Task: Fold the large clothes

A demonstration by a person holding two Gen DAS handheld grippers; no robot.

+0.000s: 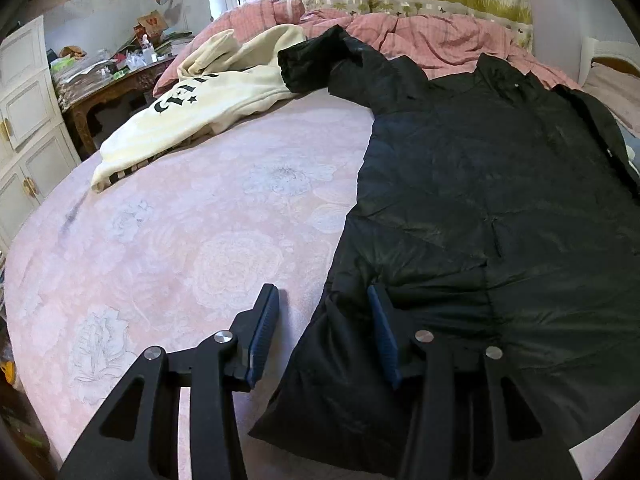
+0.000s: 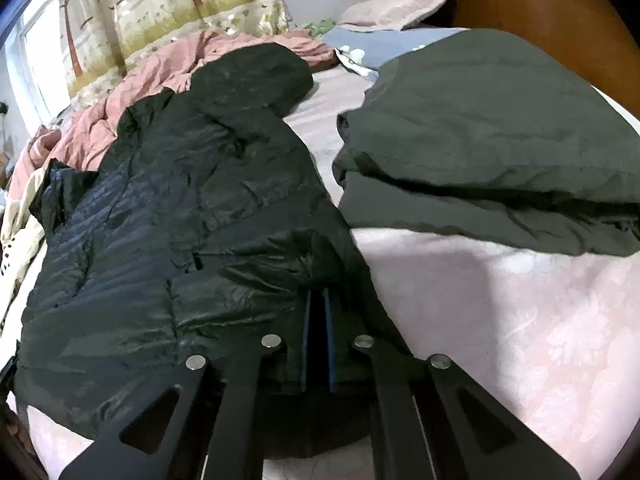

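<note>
A black puffer jacket [image 1: 500, 208] lies spread out flat on the bed [image 1: 168, 240], over a pale pink sheet with a faint flower print.

The left hand-held gripper [image 1: 324, 320] is spread wide at the jacket's lower left hem. Its right finger, with the blue pad, rests on the black fabric, while the left finger sits out over bare sheet just beside the hem edge. Nothing is caught between them.

The right hand-held gripper [image 2: 319, 320] is nearly pressed together, its two blue pads almost parallel with a narrow dark strip between them. It sits at the jacket's [image 2: 180, 208] lower right hem, and the black fabric bunches up right at the fingertips, so it looks to be pinching a fold of the jacket.

Up by the jacket's left sleeve, a cream sweatshirt [image 1: 192, 104] with black lettering lies crumpled, touching the sleeve end. To the right of the jacket, apart from it, sits a folded dark grey garment [image 2: 492, 140]. A rumpled pink quilt [image 1: 432, 36] is heaped at the far side of the bed.
</note>
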